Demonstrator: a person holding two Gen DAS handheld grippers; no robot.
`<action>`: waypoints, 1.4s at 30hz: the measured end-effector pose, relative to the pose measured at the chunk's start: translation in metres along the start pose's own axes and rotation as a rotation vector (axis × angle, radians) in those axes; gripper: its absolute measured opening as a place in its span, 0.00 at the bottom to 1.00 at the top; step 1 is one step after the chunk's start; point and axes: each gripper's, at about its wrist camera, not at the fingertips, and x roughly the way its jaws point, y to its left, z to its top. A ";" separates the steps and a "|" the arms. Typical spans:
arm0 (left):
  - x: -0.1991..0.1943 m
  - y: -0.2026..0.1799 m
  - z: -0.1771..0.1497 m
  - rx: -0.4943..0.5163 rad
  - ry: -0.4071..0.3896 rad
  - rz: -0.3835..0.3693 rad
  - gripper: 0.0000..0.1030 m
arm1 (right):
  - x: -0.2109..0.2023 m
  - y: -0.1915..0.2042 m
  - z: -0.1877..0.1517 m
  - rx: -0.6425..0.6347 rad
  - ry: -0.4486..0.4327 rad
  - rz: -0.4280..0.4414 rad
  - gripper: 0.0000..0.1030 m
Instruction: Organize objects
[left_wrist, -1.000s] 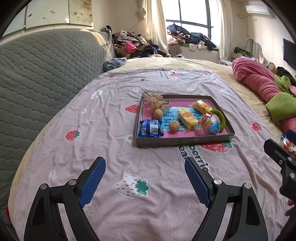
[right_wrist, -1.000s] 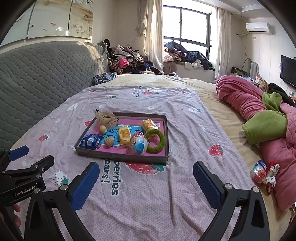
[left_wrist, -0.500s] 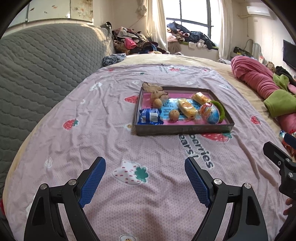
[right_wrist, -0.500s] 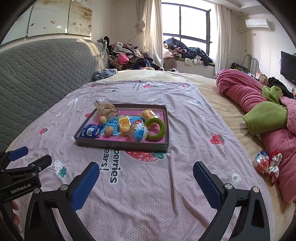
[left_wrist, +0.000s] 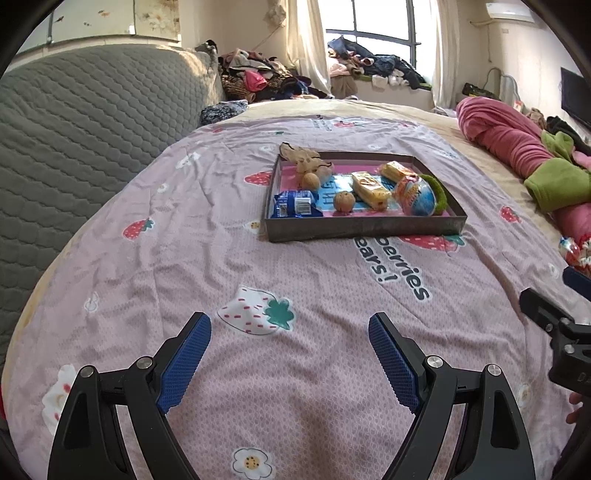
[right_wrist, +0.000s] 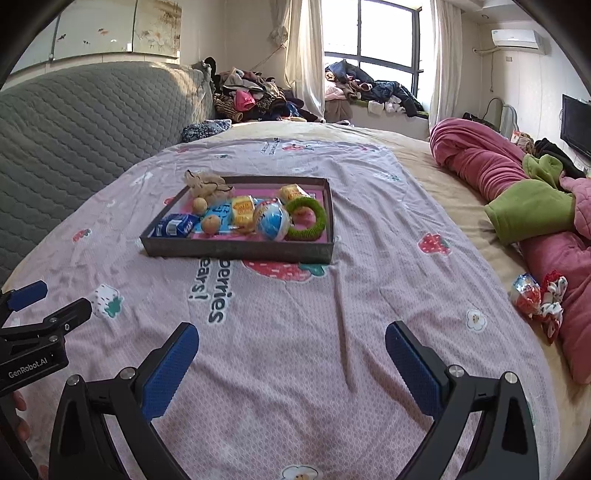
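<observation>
A dark tray (left_wrist: 364, 228) (right_wrist: 236, 251) sits mid-bed on the pink strawberry blanket. It holds a blue snack packet (left_wrist: 293, 205), two small round brown balls (left_wrist: 344, 202), yellow snack packs (left_wrist: 370, 190), a blue egg-shaped toy (right_wrist: 272, 220), a green ring (right_wrist: 307, 223) and a beige plush (right_wrist: 206, 185). My left gripper (left_wrist: 290, 352) is open and empty, well short of the tray. My right gripper (right_wrist: 291, 363) is open and empty, also short of it. A red-and-white wrapped toy (right_wrist: 537, 297) lies on the blanket at the right.
A grey quilted headboard (left_wrist: 74, 122) runs along the left. A rolled pink and green quilt (right_wrist: 517, 192) lies along the right side. Piled clothes (right_wrist: 251, 96) sit beyond the bed by the window.
Both grippers have pulled back from the tray and risen slightly; the tray looks a little farther away. Both stay open and empty.
</observation>
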 end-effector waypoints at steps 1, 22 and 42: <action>0.000 -0.001 -0.002 0.007 -0.002 0.000 0.86 | 0.002 -0.001 -0.002 0.001 0.009 -0.004 0.99; 0.023 -0.002 -0.015 -0.014 0.023 -0.027 0.86 | 0.012 0.001 -0.023 -0.002 0.006 0.009 0.99; 0.037 -0.005 -0.018 -0.016 0.048 -0.036 0.86 | 0.021 -0.003 -0.027 0.011 0.014 -0.001 0.99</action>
